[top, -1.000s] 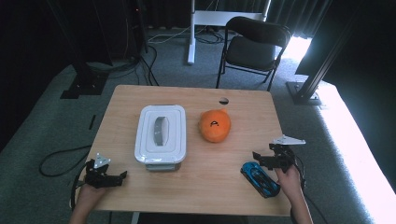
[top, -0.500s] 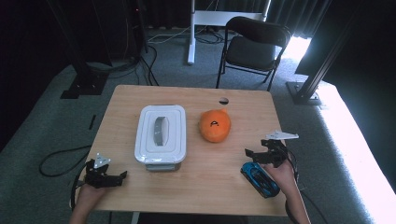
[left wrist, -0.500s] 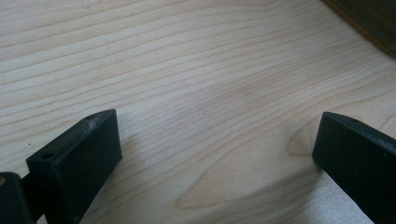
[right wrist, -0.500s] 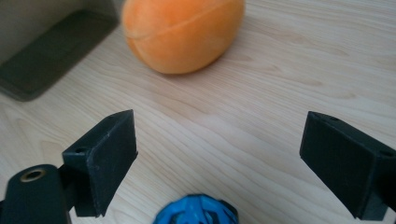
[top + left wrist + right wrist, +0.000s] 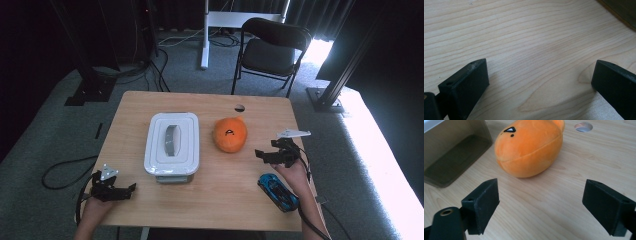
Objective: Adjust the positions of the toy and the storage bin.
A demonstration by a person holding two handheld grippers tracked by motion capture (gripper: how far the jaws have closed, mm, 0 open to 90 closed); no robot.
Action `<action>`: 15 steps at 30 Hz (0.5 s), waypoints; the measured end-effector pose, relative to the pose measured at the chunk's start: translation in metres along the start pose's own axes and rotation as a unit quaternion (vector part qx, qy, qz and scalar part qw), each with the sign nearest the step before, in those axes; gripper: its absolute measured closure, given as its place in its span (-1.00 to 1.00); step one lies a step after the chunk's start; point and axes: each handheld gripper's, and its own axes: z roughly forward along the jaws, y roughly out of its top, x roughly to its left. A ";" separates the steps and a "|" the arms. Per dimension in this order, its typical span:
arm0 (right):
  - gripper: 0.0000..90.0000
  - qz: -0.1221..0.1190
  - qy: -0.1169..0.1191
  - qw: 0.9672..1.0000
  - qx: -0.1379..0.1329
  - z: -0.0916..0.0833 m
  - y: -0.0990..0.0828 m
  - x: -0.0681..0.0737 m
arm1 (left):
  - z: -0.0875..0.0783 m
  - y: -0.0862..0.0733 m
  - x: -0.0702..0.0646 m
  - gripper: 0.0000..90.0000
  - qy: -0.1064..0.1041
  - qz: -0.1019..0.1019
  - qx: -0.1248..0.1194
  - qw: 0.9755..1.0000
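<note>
One orange plush toy sits at the centre of the high view on the wooden tabletop, just right of a lidded white container. The right tongs, at right of centre, point toward the plush with jaws spread wide and empty, likely lined up to grasp it. A blue toy car lies below them. The left tongs, lower left, rest wide apart and empty, well clear of everything, seemingly waiting.
</note>
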 end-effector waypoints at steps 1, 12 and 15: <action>-0.68 -0.002 0.000 1.000 0.001 0.002 0.002 0.000 | 0.000 0.000 0.000 -0.97 0.000 0.000 0.000 1.000; -0.58 0.000 0.006 1.000 0.010 0.026 0.022 -0.003 | 0.000 0.000 0.000 -0.97 0.000 0.000 0.000 1.000; -0.55 -0.003 0.005 1.000 0.017 0.033 0.025 -0.004 | 0.000 0.000 0.000 -0.97 0.000 0.000 0.000 1.000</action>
